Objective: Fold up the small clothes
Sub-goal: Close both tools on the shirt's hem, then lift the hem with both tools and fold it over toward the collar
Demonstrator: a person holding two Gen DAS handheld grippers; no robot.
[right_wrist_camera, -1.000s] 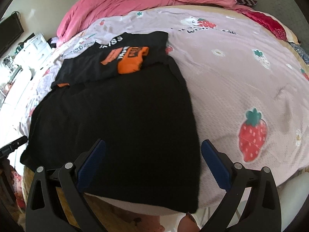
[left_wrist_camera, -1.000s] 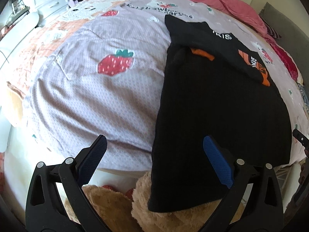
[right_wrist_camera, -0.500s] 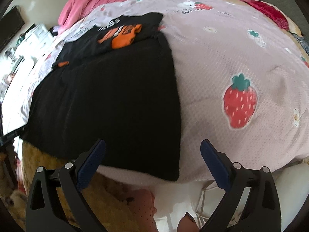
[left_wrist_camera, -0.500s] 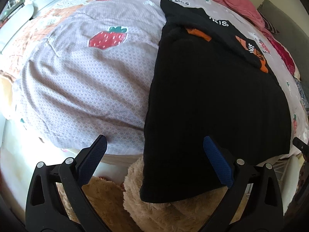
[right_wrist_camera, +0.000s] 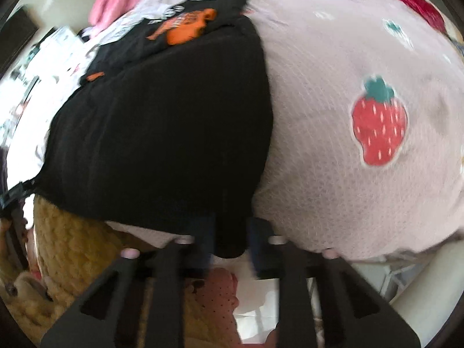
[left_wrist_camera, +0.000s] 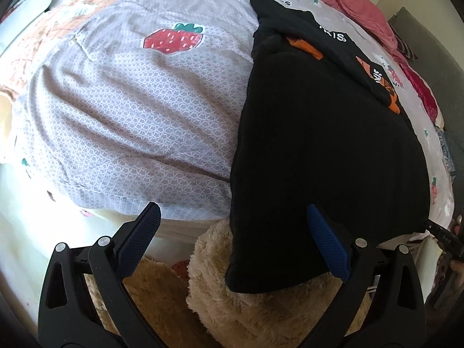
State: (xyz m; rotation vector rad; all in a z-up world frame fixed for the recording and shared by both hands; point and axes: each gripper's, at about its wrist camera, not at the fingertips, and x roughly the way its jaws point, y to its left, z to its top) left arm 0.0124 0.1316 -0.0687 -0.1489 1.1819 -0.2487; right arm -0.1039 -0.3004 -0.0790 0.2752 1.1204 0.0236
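1. Left wrist view showed the left gripper (left_wrist_camera: 232, 229) spread wide over the black garment (left_wrist_camera: 327, 156)'s near left corner, clamping nothing.
2. Right gripper (right_wrist_camera: 229, 246) had just been closing, pinching the garment's near right corner.
3. Risk, judged: only one corner held, so lifting could skew the fold.
4. No containers were visible.

Bed (left_wrist_camera: 130, 110) with lilac strawberry-print cover. Black garment (left_wrist_camera: 319, 145) lies flat on it, near edge overhanging; pink duvet (left_wrist_camera: 356, 3) bunched beyond the garment's far end.
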